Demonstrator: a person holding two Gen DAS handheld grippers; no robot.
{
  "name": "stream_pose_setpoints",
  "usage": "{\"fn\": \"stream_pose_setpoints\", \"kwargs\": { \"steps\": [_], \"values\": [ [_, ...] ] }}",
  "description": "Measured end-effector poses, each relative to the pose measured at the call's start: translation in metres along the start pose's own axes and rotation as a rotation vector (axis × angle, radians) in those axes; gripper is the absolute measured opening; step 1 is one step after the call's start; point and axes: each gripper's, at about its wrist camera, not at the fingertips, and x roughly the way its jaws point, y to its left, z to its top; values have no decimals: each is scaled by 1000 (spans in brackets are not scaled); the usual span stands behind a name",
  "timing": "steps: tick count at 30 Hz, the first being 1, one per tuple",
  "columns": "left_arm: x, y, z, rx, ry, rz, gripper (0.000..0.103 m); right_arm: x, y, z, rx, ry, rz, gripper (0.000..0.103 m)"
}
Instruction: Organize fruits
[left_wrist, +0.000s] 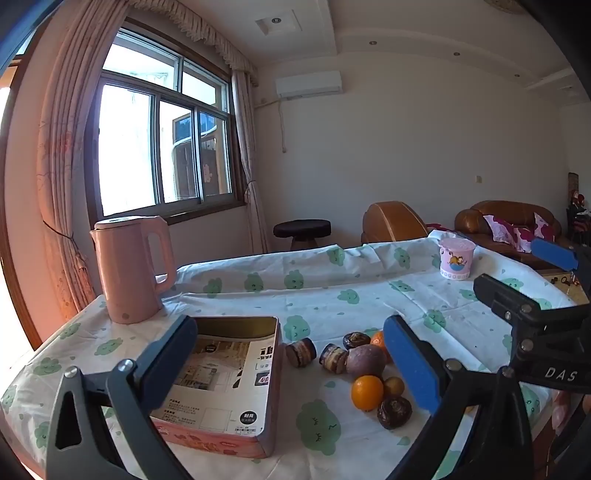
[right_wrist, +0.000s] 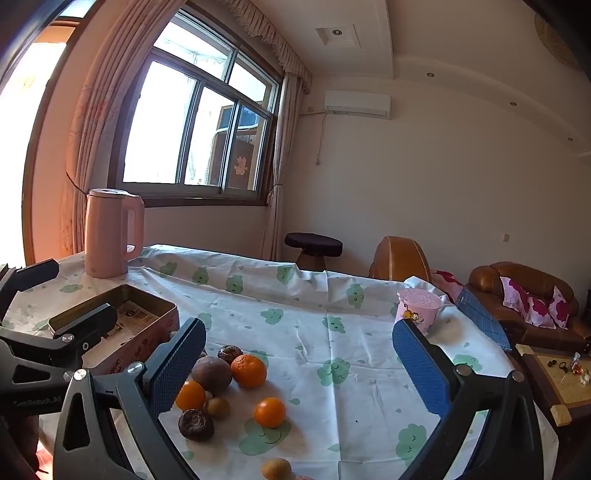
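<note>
Several fruits lie on the clouded tablecloth: an orange (left_wrist: 366, 392), a purple-brown round fruit (left_wrist: 365, 360) and dark brown ones (left_wrist: 394, 412). In the right wrist view I see oranges (right_wrist: 248, 370) (right_wrist: 269, 411), the purple fruit (right_wrist: 211, 374) and a small brown fruit (right_wrist: 276, 469). An open tin box (left_wrist: 229, 373), lined with printed paper and holding no fruit, sits left of them; it also shows in the right wrist view (right_wrist: 122, 325). My left gripper (left_wrist: 291, 362) is open and empty above the box and fruits. My right gripper (right_wrist: 299, 365) is open and empty above the fruits.
A pink kettle (left_wrist: 131, 269) stands at the table's far left corner. A pink cup (left_wrist: 456, 262) stands at the far right. A stool (left_wrist: 302, 232), brown sofas (left_wrist: 506, 221) and a low side table (right_wrist: 557, 380) lie beyond the table's edges.
</note>
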Motion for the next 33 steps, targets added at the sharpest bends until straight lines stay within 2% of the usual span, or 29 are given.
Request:
{"fn": "stream_pose_setpoints", "kwargs": {
  "steps": [33],
  "values": [
    [0,6,-3,-7,5,7,103,3,9,-10,1,14,12,102]
  ]
}}
